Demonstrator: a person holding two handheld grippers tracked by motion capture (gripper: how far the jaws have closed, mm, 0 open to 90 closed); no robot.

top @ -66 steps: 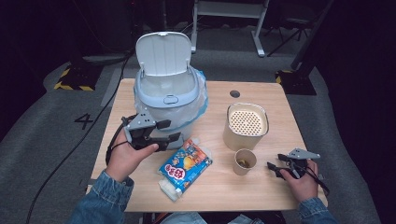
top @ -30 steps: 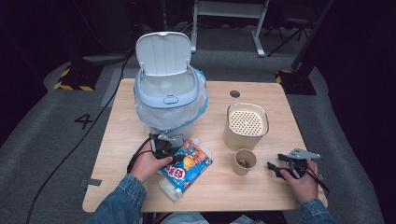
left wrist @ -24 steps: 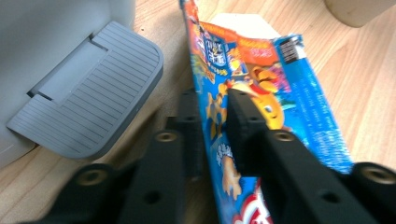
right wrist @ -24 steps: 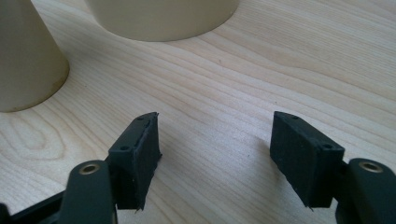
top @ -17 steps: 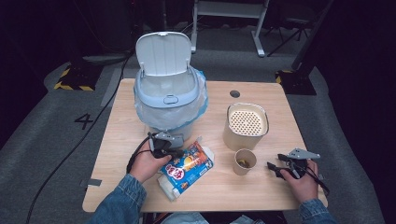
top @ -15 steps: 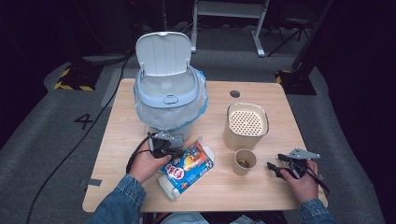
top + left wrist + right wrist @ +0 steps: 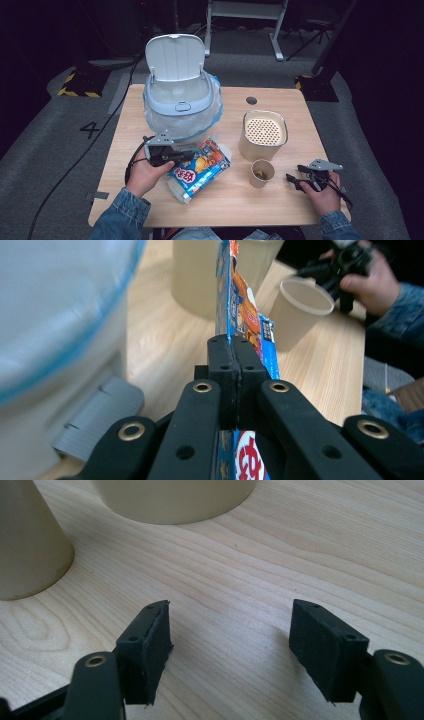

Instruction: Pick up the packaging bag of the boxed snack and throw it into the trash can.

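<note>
Directions below are read on the high view, with 12 o'clock at the table's far edge.

1. Left gripper (image 7: 190,156): its 2 jaws were pressed together on the upper edge of the snack packet (image 7: 200,167). In the left gripper view the black pads met flat on the packet's thin edge (image 7: 240,305), with no gap between them, and the packet stood edge-on above the gripper (image 7: 234,355). The left hand (image 7: 145,175) held the gripper at about 8 o'clock from the table's centre.

2. Snack packet: blue and orange, lying slanted near the table's middle. Its upper end was in the jaws and just in front of the bin (image 7: 180,107); its lower, clear end pointed toward 7 o'clock. Whether that lower end rested on the table (image 7: 300,105) could not be told.

3. Bin: white, lined with a bag, lid (image 7: 175,57) raised, standing at 11 o'clock.

4. Right gripper (image 7: 295,181): its 2 jaws stood apart with nothing between them; the right gripper view showed bare wood in the gap (image 7: 230,640). It rested at 4 o'clock in the right hand (image 7: 322,195), pointing toward the paper cup (image 7: 262,172) and near it, not touching.

5. Perforated-top container (image 7: 263,132): at 2 o'clock, just behind the cup.
</note>
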